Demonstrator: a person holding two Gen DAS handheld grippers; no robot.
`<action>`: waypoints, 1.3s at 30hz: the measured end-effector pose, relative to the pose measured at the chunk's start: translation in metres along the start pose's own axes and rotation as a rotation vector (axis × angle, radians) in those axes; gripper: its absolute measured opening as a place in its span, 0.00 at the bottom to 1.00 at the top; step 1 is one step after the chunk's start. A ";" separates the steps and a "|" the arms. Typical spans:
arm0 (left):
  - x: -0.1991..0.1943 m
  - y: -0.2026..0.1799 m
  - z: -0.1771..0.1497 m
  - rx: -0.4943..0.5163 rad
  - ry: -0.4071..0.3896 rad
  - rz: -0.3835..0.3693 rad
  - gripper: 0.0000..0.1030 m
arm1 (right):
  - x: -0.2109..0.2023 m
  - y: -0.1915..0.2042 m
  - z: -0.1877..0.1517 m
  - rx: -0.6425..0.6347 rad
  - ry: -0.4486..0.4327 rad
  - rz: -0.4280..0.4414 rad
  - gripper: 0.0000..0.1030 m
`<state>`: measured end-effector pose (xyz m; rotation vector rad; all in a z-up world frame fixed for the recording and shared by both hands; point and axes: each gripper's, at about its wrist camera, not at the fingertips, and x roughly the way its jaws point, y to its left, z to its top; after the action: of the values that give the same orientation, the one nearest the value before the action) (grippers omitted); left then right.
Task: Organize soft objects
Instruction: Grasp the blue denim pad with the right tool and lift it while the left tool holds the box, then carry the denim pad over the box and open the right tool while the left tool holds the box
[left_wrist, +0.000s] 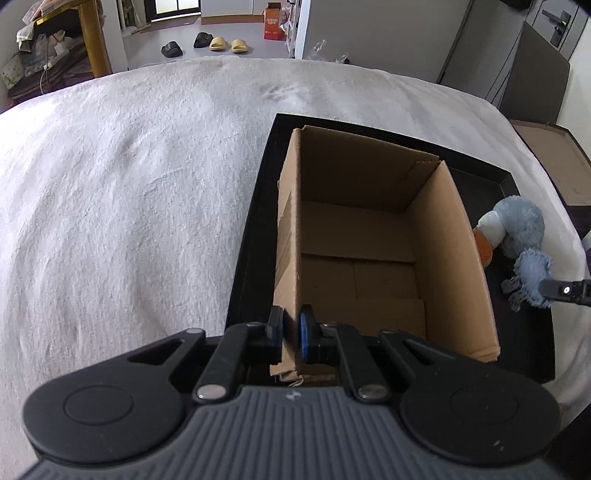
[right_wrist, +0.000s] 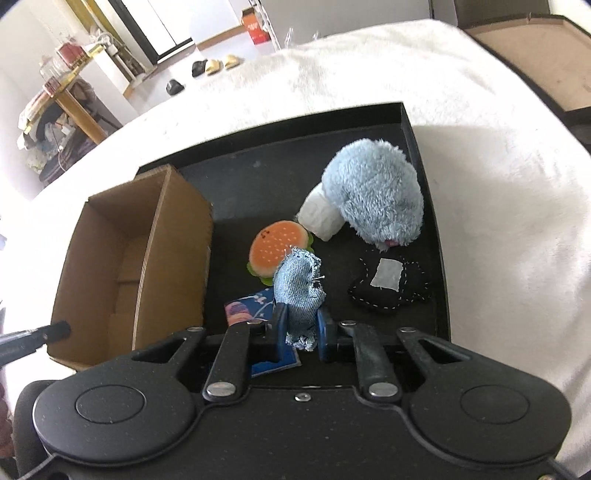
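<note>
An open, empty cardboard box stands at the left of a black tray on a white blanket. My left gripper is shut on the box's near left wall. My right gripper is shut on a denim pouch and holds it above the tray; the pouch also shows in the left wrist view. On the tray lie a burger toy, a fluffy blue plush with a white part, a black stitched cushion and a blue patterned pouch. The box also shows in the right wrist view.
The white blanket spreads to the left and beyond the tray. A brown box lies off the bed's far right. Slippers and an orange box are on the floor beyond.
</note>
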<state>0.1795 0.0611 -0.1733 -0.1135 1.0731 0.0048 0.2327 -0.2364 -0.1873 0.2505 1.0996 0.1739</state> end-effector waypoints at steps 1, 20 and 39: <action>0.000 0.001 -0.002 -0.002 0.001 -0.004 0.07 | -0.002 0.001 0.000 0.000 -0.008 0.001 0.16; 0.000 0.021 -0.001 -0.043 -0.053 -0.027 0.08 | -0.044 0.068 0.010 -0.103 -0.134 0.038 0.16; 0.007 0.036 0.002 -0.085 -0.028 -0.104 0.09 | -0.011 0.148 0.013 -0.205 -0.123 0.077 0.16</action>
<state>0.1825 0.0966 -0.1813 -0.2454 1.0386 -0.0420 0.2372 -0.0990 -0.1296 0.1184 0.9434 0.3334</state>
